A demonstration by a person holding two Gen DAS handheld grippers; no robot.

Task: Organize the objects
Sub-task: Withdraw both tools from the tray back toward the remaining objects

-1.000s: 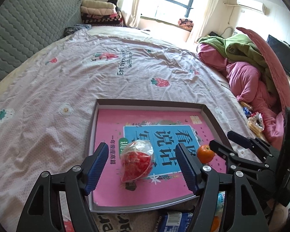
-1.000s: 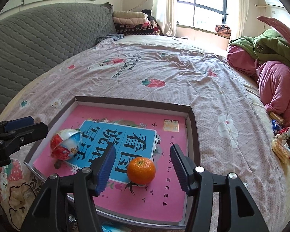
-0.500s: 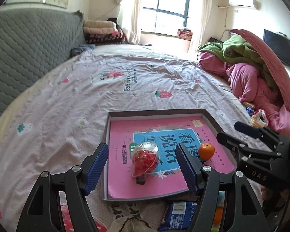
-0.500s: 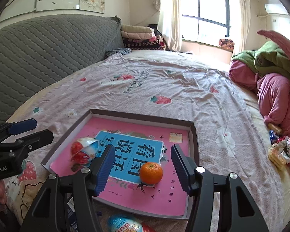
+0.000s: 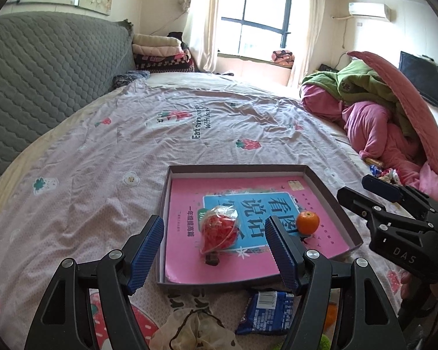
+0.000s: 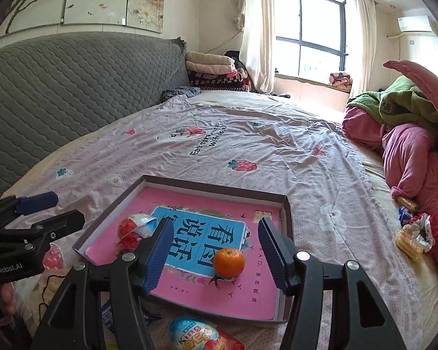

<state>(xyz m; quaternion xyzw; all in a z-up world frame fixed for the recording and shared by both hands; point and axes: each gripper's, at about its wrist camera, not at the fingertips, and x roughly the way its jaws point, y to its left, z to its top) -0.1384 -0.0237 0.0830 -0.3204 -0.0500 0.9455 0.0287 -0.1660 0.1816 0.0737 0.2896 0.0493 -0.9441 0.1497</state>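
Note:
A shallow brown box (image 5: 236, 169) (image 6: 216, 188) lies on the bed with a pink book (image 5: 187, 201) (image 6: 248, 300) inside. On the book rest a red and white wrapped egg sweet (image 5: 219, 229) (image 6: 135, 229) and a small orange (image 5: 307, 222) (image 6: 228, 262). My left gripper (image 5: 214, 252) hovers open above the box's near edge, nothing between its blue pads (image 5: 147, 255). My right gripper (image 6: 214, 256) is open too, raised in front of the orange without touching it. Each gripper shows at the side of the other's view.
Near the box's front edge lie a blue snack packet (image 5: 265, 312), a crumpled bag (image 5: 195, 331) and another wrapped egg sweet (image 6: 201, 335). Snack wrappers (image 6: 411, 233) lie beside pink and green bedding (image 5: 373, 116) on the right. A grey padded headboard (image 6: 58, 87) lines the left.
Both grippers have pulled back and risen away from the box. The egg sweet and the orange stay on the book and look smaller. Items in front of the box have come into view.

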